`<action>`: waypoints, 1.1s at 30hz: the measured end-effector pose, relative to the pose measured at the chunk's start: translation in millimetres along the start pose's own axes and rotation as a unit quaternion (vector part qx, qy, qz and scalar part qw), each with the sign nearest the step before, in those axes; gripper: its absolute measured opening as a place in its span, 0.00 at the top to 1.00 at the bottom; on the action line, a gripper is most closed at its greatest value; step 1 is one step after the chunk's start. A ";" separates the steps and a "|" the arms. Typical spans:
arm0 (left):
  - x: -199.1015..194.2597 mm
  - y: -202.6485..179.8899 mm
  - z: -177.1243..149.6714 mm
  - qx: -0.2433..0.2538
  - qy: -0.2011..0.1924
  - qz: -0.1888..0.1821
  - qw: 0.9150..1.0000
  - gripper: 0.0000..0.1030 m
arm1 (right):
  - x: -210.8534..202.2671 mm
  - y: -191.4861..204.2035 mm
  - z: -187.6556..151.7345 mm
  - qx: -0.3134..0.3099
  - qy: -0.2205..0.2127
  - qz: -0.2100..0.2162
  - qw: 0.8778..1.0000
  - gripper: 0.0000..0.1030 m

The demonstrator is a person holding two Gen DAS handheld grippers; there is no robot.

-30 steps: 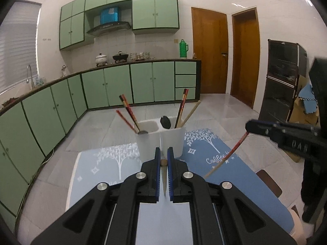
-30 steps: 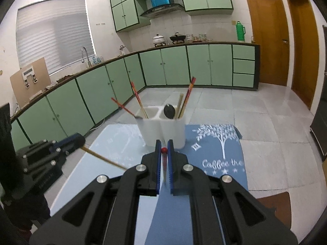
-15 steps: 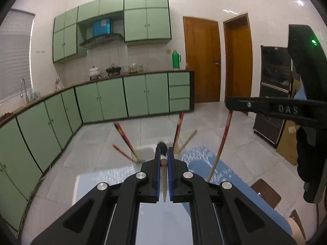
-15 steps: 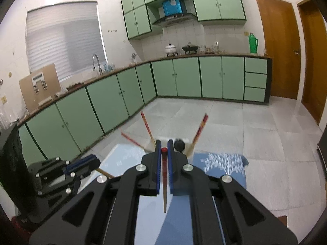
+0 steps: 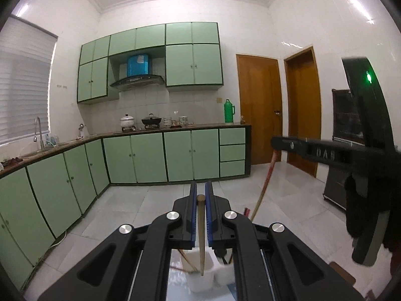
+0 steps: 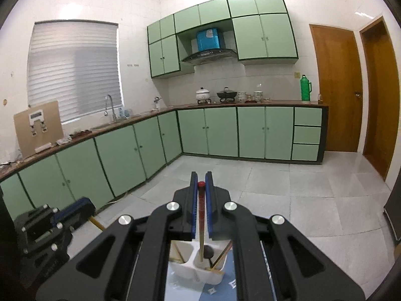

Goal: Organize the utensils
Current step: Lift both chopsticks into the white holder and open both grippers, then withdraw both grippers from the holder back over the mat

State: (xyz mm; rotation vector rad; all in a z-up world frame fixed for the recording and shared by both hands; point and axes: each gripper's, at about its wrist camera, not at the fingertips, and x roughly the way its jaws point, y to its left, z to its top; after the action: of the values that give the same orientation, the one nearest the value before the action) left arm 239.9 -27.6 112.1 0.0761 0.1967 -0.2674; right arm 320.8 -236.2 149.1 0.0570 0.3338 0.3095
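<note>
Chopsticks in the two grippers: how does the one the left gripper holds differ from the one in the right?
The left gripper holds a plain wooden chopstick with a blunt tan top; the right gripper holds a red-topped chopstick with a ribbed red upper part and rounded cap. The plain one hangs over the holder's left compartment, the red one over the right compartment. Both hang tip down, clamped between shut jaws.
</note>
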 end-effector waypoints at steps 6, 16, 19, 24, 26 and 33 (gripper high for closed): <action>44.6 7.2 -7.8 -0.010 0.002 0.003 1.000 0.94 | 41.2 -7.4 -16.9 -0.005 0.025 -0.010 1.000 0.95; 99.1 17.3 -54.1 -0.036 0.075 -0.010 0.997 0.92 | 81.8 -11.8 -54.2 -0.001 0.076 -0.005 0.997 0.92; 99.6 20.2 -59.2 -0.042 0.082 -0.009 0.996 0.81 | 84.7 -12.6 -63.7 -0.002 0.085 -0.004 0.996 0.91; 85.5 26.3 -58.7 -0.048 0.078 -0.005 0.996 0.71 | 74.9 -15.4 -66.1 0.011 0.080 -0.007 0.997 0.81; 78.0 28.5 -55.7 -0.051 0.074 -0.002 0.996 0.62 | 65.3 -18.8 -65.7 0.015 0.071 -0.012 0.997 0.72; 32.8 28.1 -58.1 -0.057 0.064 0.003 0.996 0.37 | 18.4 -29.3 -72.1 0.022 0.043 -0.037 0.998 0.43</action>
State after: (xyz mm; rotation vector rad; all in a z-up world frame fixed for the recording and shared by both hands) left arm 267.9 -3.1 49.9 -0.0195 0.3383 -0.2446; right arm 322.0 -258.1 72.1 0.0753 0.4263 0.2306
